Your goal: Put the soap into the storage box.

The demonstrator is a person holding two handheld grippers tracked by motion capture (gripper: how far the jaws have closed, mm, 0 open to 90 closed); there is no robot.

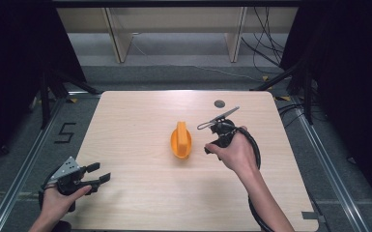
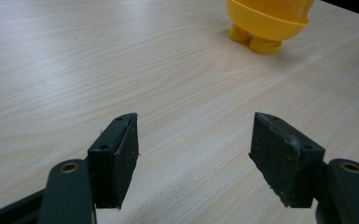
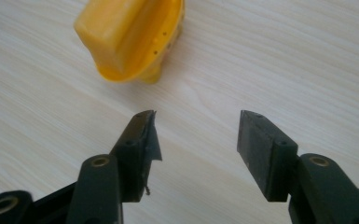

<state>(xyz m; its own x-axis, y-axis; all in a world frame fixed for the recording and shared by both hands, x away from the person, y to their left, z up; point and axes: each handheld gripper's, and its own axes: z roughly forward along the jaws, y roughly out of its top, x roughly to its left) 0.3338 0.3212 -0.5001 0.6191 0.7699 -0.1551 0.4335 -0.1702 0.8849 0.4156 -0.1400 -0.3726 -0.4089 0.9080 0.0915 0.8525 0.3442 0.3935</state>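
Near the middle of the wooden table (image 1: 140, 193), a yellow plastic cup (image 1: 180, 140) is seen lying on its side (small feet are visible on its base). Just beside it, the right gripper (image 1: 211, 145) is held with its jaws apart and nothing between them. At the table's near left corner, the left gripper (image 1: 99, 174) is held wide apart and empty, well away from the cup.
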